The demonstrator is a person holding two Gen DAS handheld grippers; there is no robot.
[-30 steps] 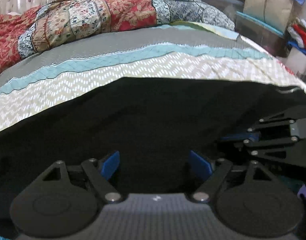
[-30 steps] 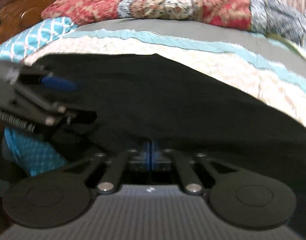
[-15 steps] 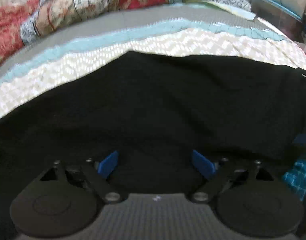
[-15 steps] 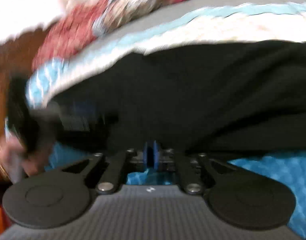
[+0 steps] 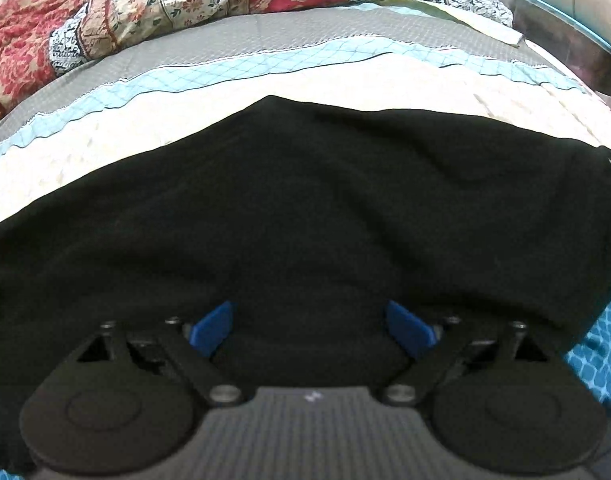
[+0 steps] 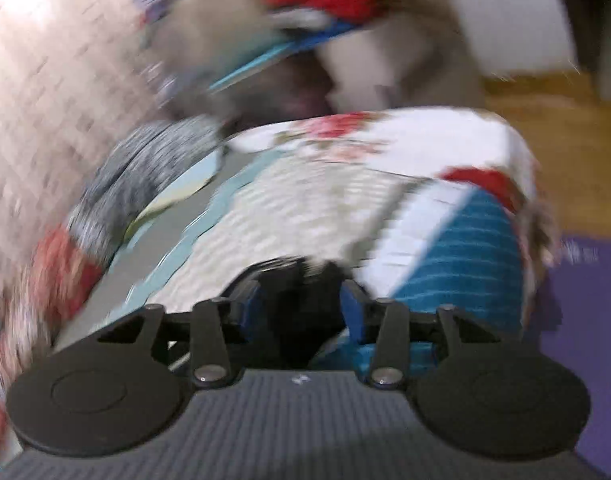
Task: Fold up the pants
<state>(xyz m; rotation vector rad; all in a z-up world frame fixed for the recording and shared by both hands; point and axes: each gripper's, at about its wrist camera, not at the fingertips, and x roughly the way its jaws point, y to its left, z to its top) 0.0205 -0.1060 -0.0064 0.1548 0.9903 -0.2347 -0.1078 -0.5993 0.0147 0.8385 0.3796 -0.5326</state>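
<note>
The black pants [image 5: 305,200] lie spread across the near part of the bed [image 5: 265,80], over its cream and pale-blue cover, with a patchwork quilt [image 5: 185,4] bunched along the far side. They look soft and light, a limp cloth that will sag and crease wherever it is lifted, so I judge the firm edges, a hem or the waistband, the best places to pinch. The left hand-held gripper [image 5: 311,326] is spread wide just over the near edge of the pants, with nothing between its blue pads [image 5: 211,328]. The right hand-held gripper [image 6: 301,312] is part open around a dark bunch, likely pants cloth, though heavy blur leaves the grip uncertain. Both ends of the pants run out of view.
</note>
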